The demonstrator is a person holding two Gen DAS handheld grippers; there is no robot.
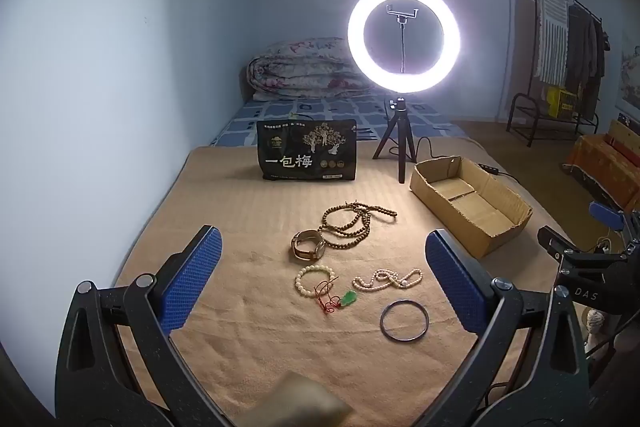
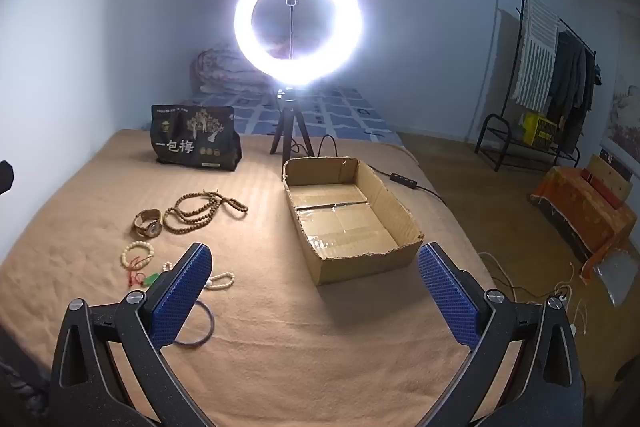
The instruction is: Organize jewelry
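Jewelry lies on a tan blanket: a long brown bead necklace, a watch, a cream bead bracelet, a green pendant on red cord, a pearl strand and a dark bangle. An open cardboard box stands to their right. My left gripper is open above the jewelry, empty. My right gripper is open, empty, above the box's near edge; its left finger hides part of the bangle and pearl strand.
A lit ring light on a tripod stands behind the box, its cable trailing right. A black snack bag stands at the back. A folded quilt, clothes rack and orange-covered furniture lie beyond.
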